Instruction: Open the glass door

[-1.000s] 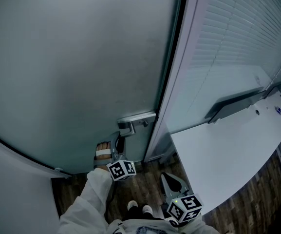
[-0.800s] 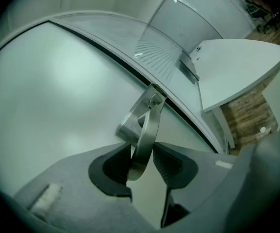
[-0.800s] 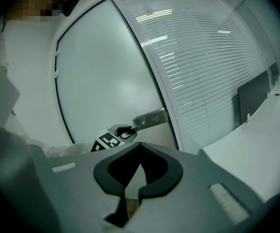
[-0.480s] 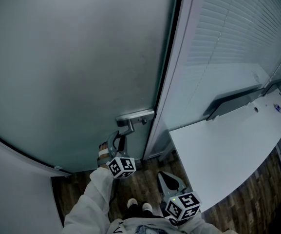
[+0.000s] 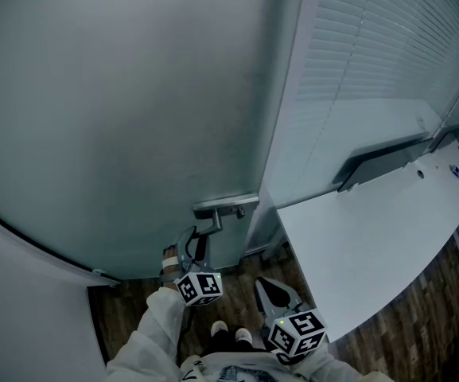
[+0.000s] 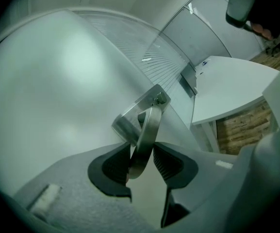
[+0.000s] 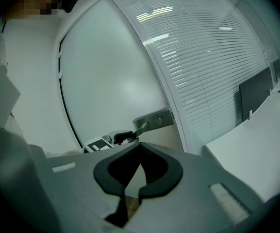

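Observation:
The frosted glass door [image 5: 134,94] fills the left and middle of the head view. Its metal lever handle [image 5: 221,208] sits low at the door's right edge. My left gripper [image 5: 191,245] reaches up to it from below. In the left gripper view the lever [image 6: 147,125] runs between the two black pads [image 6: 114,165], and the left gripper [image 6: 142,149] is shut on it. My right gripper [image 5: 273,293] hangs back near my body, shut and holding nothing; in its own view the right gripper [image 7: 140,147] points toward the handle plate [image 7: 154,119].
A glass partition with white blinds [image 5: 388,54] stands right of the door. A white desk [image 5: 372,245] with a dark monitor [image 5: 380,165] juts out at the right. Dark wood floor [image 5: 134,309] and my shoes [image 5: 229,333] are below. A white wall [image 5: 22,317] is at the left.
My left gripper and the handle have come a little toward me and the gripper has rolled. The dark seam along the door's right edge no longer shows. The right gripper stayed put.

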`<state>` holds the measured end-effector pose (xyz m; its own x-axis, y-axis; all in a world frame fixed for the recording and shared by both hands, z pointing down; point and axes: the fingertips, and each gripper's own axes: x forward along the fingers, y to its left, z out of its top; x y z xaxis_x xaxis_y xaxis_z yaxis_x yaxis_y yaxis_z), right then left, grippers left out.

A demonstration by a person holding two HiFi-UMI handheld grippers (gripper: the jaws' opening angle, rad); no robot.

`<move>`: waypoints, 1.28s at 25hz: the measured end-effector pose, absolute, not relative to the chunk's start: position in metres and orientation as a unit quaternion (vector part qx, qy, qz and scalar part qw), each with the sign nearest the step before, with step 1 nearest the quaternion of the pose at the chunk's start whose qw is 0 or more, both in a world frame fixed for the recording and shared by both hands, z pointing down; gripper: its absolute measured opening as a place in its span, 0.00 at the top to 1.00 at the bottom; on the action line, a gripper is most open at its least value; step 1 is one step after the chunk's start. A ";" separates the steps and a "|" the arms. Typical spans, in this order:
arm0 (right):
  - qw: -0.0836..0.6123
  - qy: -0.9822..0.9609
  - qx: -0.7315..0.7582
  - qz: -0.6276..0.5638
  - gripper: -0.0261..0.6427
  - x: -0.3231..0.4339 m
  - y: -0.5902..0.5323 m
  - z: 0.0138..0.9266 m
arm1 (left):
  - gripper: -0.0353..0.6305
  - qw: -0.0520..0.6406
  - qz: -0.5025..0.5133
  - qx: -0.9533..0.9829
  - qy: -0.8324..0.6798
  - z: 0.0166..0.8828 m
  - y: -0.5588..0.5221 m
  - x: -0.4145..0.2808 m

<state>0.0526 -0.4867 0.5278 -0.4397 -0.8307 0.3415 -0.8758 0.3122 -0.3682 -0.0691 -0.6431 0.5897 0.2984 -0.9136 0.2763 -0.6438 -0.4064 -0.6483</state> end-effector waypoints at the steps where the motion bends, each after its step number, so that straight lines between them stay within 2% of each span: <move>1: 0.044 -0.810 0.526 0.256 0.96 0.052 -0.485 0.528 | 0.73 0.215 -0.317 -0.777 0.499 0.590 -0.637 -0.069; 11: 0.046 -0.826 0.509 0.239 0.95 0.053 -0.482 0.520 | 0.72 0.234 -0.346 -0.770 0.483 0.587 -0.593 -0.068; 18: 0.038 -0.828 0.503 0.244 0.95 0.063 -0.463 0.525 | 0.71 0.287 -0.400 -0.736 0.465 0.573 -0.556 -0.072; 32: 0.015 -0.845 0.476 0.244 0.95 0.073 -0.409 0.516 | 0.69 0.289 -0.464 -0.693 0.470 0.568 -0.524 -0.080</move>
